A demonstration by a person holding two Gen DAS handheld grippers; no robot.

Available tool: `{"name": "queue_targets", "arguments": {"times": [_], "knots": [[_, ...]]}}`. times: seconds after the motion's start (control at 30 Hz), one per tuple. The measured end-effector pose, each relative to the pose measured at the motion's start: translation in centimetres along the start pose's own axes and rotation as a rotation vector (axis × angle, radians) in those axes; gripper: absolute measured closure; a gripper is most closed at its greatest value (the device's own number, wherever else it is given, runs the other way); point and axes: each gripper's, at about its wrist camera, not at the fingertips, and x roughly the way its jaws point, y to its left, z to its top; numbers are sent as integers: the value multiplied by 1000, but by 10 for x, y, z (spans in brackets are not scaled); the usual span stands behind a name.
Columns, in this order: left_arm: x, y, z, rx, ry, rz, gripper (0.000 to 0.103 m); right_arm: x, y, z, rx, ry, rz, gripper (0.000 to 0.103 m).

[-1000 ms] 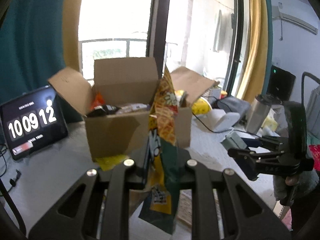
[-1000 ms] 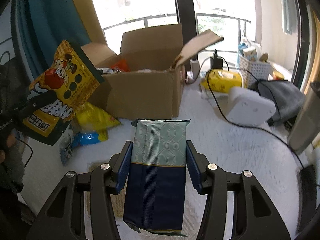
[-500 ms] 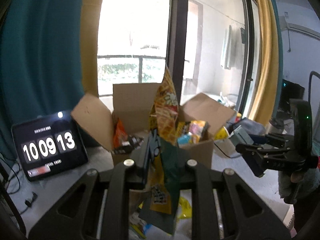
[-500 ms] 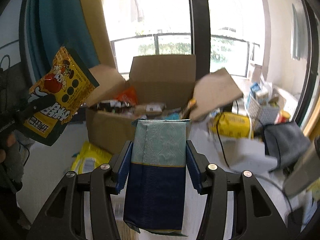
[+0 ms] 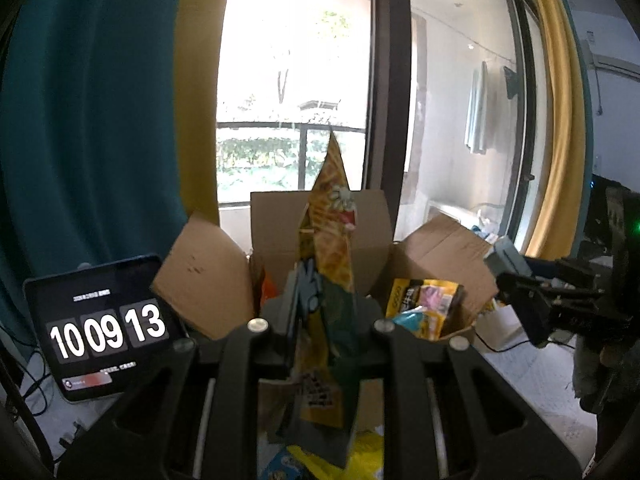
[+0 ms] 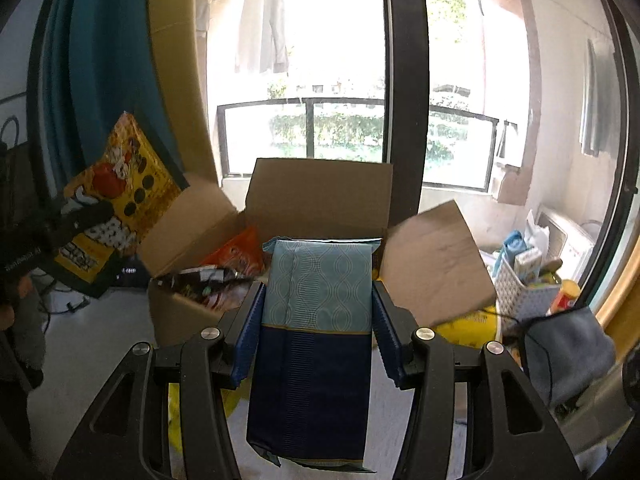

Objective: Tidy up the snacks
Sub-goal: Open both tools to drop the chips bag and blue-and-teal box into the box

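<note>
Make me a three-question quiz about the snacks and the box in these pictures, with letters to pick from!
1. Where is the cardboard box?
A. in front of the window
B. under the table
C. on a chair

2. What colours are on the packet in the right tool?
A. red and white
B. light blue and dark blue
C. pink and green

3. How is the yellow snack bag in the left tool?
A. lying flat on the table
B. pinched and standing up edge-on
C. torn in half

Answers: 1 A, railing and glass show behind it; 2 B, pale top, navy bottom; 3 B, its thin edge points up.
</note>
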Motion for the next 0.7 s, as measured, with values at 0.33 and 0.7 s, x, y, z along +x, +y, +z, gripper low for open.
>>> {"name": "queue_targets", "arguments": {"times": [0.33, 0.7], "knots": [[58, -1, 14, -17, 36, -16, 84, 50, -21, 32, 80, -27, 0, 49], [95, -33, 19, -3, 85, -79, 84, 90, -43, 59, 158, -85, 3, 49]]}}
